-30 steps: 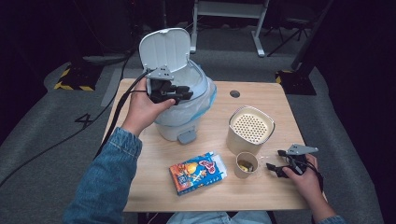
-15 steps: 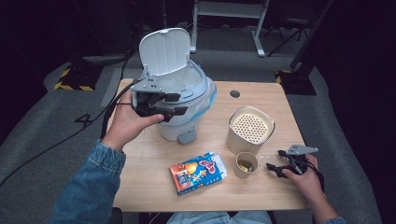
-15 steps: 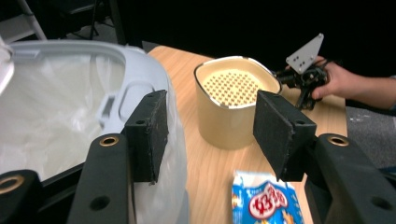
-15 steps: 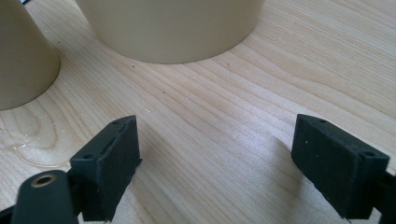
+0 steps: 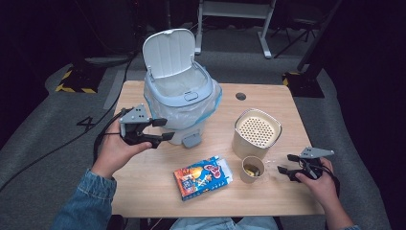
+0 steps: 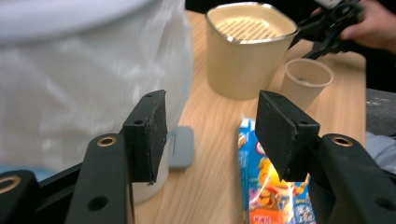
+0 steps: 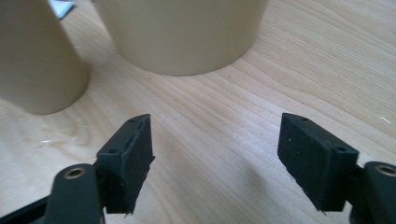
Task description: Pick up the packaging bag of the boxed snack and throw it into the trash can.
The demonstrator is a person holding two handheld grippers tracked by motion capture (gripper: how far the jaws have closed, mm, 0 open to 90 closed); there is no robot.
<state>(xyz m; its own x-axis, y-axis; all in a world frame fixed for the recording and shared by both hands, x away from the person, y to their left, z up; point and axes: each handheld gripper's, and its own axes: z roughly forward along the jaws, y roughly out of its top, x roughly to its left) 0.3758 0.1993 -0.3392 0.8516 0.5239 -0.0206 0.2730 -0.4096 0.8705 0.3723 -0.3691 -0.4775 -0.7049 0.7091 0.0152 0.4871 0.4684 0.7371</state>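
Observation:
A grey pedal bin [image 5: 182,91] with its lid up and a white liner stands at the table's back left. My left gripper [image 5: 167,129] hovers beside the bin's left front, held in a hand. Its jaws have just been opening, and they stand open with nothing between them [image 6: 212,116]. Past them lie the bin's pedal [image 6: 181,147] and a colourful snack packet [image 6: 271,186]. My right gripper [image 5: 284,163] rests low at the front right, beside a paper cup [image 5: 251,168]. Its jaws [image 7: 215,135] have just been closing a little, and they are open over bare wood.
A cream container [image 5: 257,132] with a perforated lid stands behind the cup. The snack packet [image 5: 203,176] lies flat at the table's front middle. A round cable hole [image 5: 241,96] sits near the back edge. Cables trail off the table's left side.
My left hand has come away from above the bin's rim, moving down and to the left beside the bin, with the jaws wider apart. The right hand has stayed put.

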